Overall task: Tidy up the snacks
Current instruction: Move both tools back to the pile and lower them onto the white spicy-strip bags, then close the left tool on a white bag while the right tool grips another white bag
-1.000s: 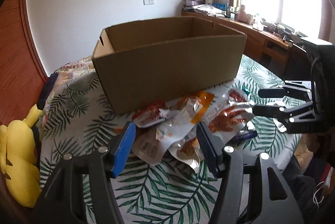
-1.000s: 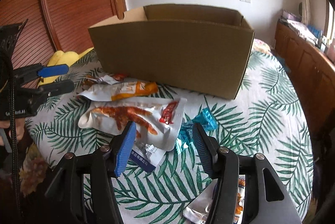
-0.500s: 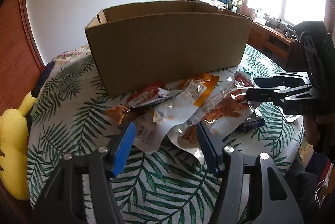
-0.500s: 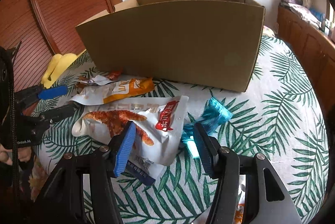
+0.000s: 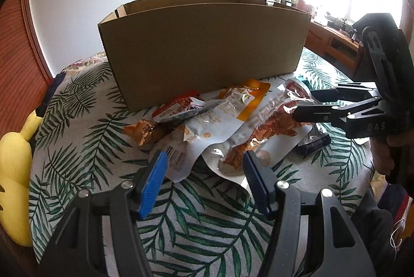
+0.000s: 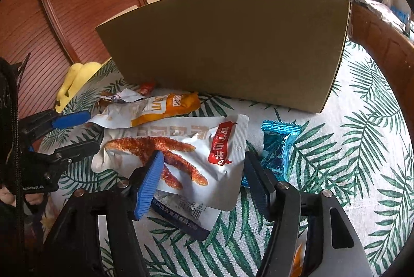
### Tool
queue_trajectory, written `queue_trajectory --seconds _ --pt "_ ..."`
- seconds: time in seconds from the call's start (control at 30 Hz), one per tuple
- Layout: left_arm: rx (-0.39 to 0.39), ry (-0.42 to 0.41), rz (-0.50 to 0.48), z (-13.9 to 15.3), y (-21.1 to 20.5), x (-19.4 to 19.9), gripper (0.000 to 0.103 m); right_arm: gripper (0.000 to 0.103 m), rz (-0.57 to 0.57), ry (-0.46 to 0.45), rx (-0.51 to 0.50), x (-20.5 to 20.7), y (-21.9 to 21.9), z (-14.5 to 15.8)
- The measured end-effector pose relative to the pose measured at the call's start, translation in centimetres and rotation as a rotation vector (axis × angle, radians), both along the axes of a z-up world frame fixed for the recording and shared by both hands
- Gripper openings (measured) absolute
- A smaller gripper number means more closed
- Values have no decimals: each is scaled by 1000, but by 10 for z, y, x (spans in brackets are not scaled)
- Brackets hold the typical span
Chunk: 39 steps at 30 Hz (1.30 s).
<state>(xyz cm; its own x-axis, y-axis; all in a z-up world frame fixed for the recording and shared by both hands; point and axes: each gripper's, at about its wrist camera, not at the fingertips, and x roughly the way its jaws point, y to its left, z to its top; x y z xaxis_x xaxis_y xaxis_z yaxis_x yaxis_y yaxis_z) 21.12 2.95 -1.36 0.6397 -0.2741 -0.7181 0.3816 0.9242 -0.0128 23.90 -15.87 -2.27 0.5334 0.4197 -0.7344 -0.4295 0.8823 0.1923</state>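
A: Count?
B: One cardboard box [image 6: 233,44], at least five snack packets on the surface [image 6: 362,147] before it.
A: Tongs?
B: Left tongs [image 5: 203,181] open, empty. Right tongs [image 6: 203,181] opening over the chicken-feet packet [image 6: 181,155], nothing gripped. Bare cloth right.

"D.A.S" on right gripper [image 5: 308,106]; packet print unreadable.

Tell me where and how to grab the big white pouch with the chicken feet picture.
Grip the chicken feet pouch by its near sealed edge, the corner lying over the dark blue packet. It lies flat, so that raised edge gives the fingers a lip. Come in low from the near side with the right gripper, whose jaws are opening around that edge. The cardboard box blocks the far side.
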Motion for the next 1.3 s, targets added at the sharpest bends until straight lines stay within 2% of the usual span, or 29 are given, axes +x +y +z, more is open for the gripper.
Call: queue_trajectory --seconds 0.07,0.13,0.27,0.33,0.37,0.4,0.43,0.47,0.63,0.67,0.7,0.77,0.83,0.97,1.0,1.03,1.1,1.3 --pt "0 -1 2 0 1 0 61 60 0 1 5 0 -2 1" --pt "4 -4 3 1 2 0 61 51 0 -11 1 -3 -6 2" --pt "22 -8 0 2 7 1 61 43 3 -17 12 -6 -12 4" --pt "39 -14 -6 2 8 1 61 32 -6 -31 14 -8 -16 8" --pt "50 -15 -12 1 9 2 61 31 -16 -37 17 -8 -18 10" --pt "64 -15 -17 1 10 2 61 16 -26 -36 25 -8 -20 11" --pt "81 -13 -24 0 10 2 61 7 -36 -38 27 -7 -23 11" --pt "94 -11 -31 -1 9 2 61 2 -50 -43 21 -7 -26 12" --pt "167 -34 -62 -6 6 1 60 1 -41 -43 27 -9 -30 12" --pt "172 -37 -63 -7 6 1 58 1 -40 -47 23 -10 -30 13" --pt "179 -39 -65 -7 5 2 52 1 -40 -49 20 -10 -28 13" --pt "198 -42 -68 -8 3 4 49 2 -32 -57 3 -12 -25 15" --pt "218 -53 -78 -9 1 6 43 7 -24 -71 -12 -16 -20 16" --pt "242 -75 -86 -6 -4 8 41 16 -6 -97 -32 -24 -14 22" --pt "248 -84 -90 -6 -5 8 35 22 -1 -106 -36 -26 -13 23" --pt "253 -95 -96 -5 -7 7 24 26 5 -114 -42 -29 -11 24" --pt "253 -98 -107 -4 -9 7 10 27 33 -127 -58 -35 -5 25" --pt "225 -84 -98 -1 -8 10 5 36 156 -170 -158 -54 25 18"
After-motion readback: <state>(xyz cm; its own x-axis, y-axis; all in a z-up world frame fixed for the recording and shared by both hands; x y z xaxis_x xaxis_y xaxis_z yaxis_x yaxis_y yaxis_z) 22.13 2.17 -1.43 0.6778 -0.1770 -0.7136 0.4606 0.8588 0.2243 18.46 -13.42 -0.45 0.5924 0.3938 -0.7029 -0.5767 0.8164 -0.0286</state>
